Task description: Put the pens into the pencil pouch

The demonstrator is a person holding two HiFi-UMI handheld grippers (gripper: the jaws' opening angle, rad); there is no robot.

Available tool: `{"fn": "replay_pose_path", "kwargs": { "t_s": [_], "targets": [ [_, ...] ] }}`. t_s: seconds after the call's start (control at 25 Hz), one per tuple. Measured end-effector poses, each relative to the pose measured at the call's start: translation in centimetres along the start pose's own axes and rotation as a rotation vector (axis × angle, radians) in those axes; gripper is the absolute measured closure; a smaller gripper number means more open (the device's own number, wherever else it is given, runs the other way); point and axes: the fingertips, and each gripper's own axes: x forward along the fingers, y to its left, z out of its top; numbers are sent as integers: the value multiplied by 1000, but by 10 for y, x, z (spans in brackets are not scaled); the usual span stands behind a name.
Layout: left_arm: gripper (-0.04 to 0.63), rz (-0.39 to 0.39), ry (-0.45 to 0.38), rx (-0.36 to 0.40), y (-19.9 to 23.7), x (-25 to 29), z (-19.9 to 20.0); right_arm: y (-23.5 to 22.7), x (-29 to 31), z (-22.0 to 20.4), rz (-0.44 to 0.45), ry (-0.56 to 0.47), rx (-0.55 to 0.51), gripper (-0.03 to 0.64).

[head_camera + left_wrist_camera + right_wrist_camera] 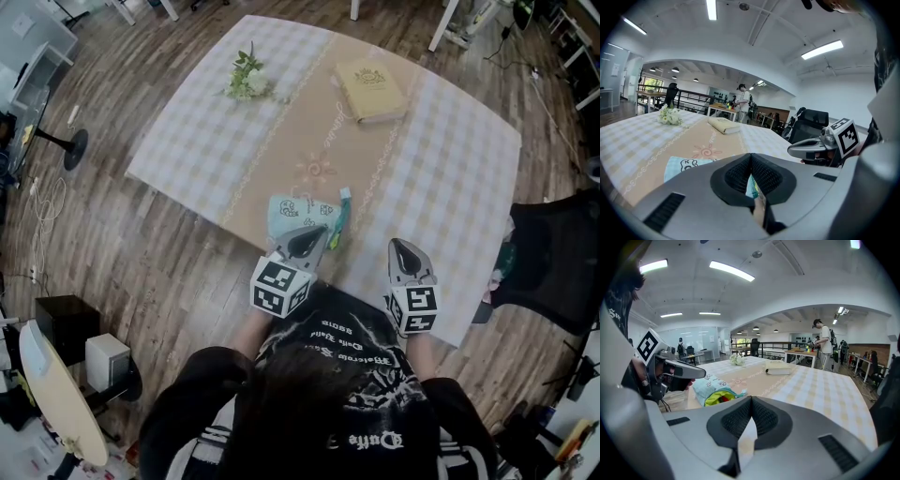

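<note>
Left hand-held gripper (pixel 307 239) and right hand-held gripper (pixel 403 251) hang closed, empty, near the pencil pouch (pixel 295 211); its open mouth shows something red inside, so keep it level.

A black top (pixel 314 317) with white printed lettering and white-striped sleeves (pixel 199 448) is worn. The left hand-held gripper (pixel 309 238) and right hand-held gripper (pixel 402 247) are moulded in grey, with black ribbed pads (pixel 736 176) and white cubes (pixel 279 286) of black square markers

Pale-blue pencil pouch (pixel 289 212), mouth open
</note>
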Motion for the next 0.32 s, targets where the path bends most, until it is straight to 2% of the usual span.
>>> {"fn": "replay_pose_path", "kwargs": {
  "t_s": [0.32],
  "targets": [
    [575,6,-14,-30,10,3,4,-3,6,1,3,-3,-6,609]
  ]
}}
